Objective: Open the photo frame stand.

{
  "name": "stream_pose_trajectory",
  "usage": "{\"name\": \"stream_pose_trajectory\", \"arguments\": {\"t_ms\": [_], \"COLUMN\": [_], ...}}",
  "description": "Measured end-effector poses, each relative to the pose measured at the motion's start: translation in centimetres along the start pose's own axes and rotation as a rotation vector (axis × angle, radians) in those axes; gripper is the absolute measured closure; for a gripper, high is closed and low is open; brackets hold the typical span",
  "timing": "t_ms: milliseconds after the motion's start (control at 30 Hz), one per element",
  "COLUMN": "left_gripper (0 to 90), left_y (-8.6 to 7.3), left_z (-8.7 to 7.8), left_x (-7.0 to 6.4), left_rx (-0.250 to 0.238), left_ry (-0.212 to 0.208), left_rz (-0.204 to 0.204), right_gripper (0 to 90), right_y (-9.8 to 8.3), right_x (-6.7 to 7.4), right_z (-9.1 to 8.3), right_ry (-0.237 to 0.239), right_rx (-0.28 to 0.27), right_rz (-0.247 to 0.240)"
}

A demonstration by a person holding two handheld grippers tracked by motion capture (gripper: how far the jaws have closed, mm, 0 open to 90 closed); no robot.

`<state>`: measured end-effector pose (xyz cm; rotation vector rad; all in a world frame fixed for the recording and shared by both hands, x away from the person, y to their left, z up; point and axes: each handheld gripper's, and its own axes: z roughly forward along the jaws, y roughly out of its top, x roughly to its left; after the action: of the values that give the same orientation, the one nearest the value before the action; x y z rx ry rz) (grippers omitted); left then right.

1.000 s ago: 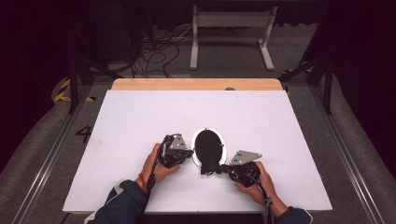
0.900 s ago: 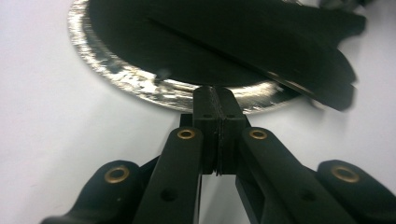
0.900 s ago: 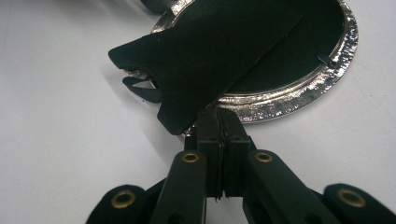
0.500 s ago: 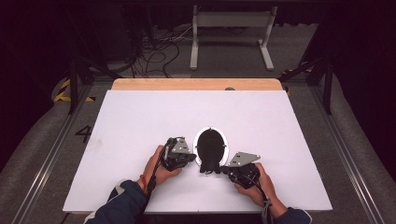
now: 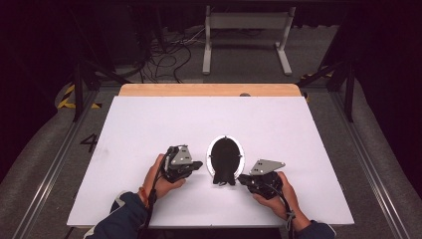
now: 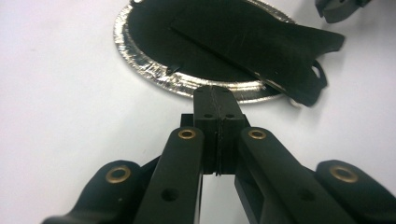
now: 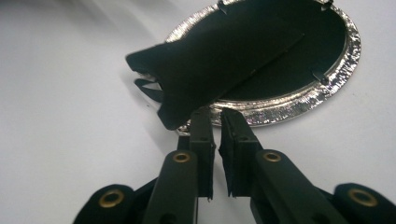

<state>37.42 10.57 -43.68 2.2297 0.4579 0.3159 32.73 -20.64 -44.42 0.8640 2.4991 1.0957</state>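
An oval silver-rimmed picture frame (image 5: 225, 142) lies face down on the white table, black backing up. Its black fold-out stand (image 5: 222, 175) sticks out over the near rim. In the left gripper view the silver rim (image 6: 154, 70) and the stand (image 6: 261, 42) lie just beyond my left gripper (image 6: 217, 100), which is shut with nothing in it. My left gripper (image 5: 199, 165) sits beside the frame's left edge. My right gripper (image 7: 215, 116) points at the stand's foot (image 7: 210, 60) and the rim (image 7: 299, 100). Its jaws have just been opening, a narrow gap with nothing between them. It (image 5: 240, 178) sits at the frame's near right.
The white tabletop (image 5: 149, 124) has a wooden strip (image 5: 209, 90) along its far edge. Beyond it on the dark floor are cables (image 5: 169, 55) and a pale metal stand (image 5: 246, 35). Metal rails (image 5: 50, 169) run along both sides. My right gripper's tip (image 6: 338, 9) shows past the frame.
The right gripper's jaws have parted slightly. The left hand has shifted a little beside the frame's left edge. The frame stays about where it was.
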Motion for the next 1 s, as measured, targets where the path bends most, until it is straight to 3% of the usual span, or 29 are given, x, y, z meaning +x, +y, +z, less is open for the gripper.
{"name": "stream_pose_trajectory", "arguments": {"t_ms": [133,267,367,467,1000], "left_gripper": [88.3,83.0,78.5,77.8,42.8], "left_y": [-1.2,-2.8,-3.9,-4.3,-6.5], "left_z": [-2.0,-2.9,-3.5,-3.9,-7.0], "left_x": [0.5,0.6,0.1,-0.1,-1.5], "left_rx": [-0.023,-0.001,0.023,0.015,-0.052], "left_ry": [0.006,0.028,0.051,0.048,0.104], "left_rz": [-0.015,-0.026,-0.012,-0.016,-0.046], "right_gripper": [78.3,74.5,72.5,71.2,68.2], "right_y": [0.1,0.2,0.2,0.2,0.3], "right_x": [0.0,0.1,0.1,0.1,0.7], "right_z": [-0.4,-0.4,-0.5,-0.7,-0.1], "right_ry": [0.023,0.015,0.012,0.011,0.042], "right_rx": [-0.007,0.007,0.006,0.005,0.068], "right_rz": [-0.007,-0.008,-0.013,-0.011,-0.054]}}
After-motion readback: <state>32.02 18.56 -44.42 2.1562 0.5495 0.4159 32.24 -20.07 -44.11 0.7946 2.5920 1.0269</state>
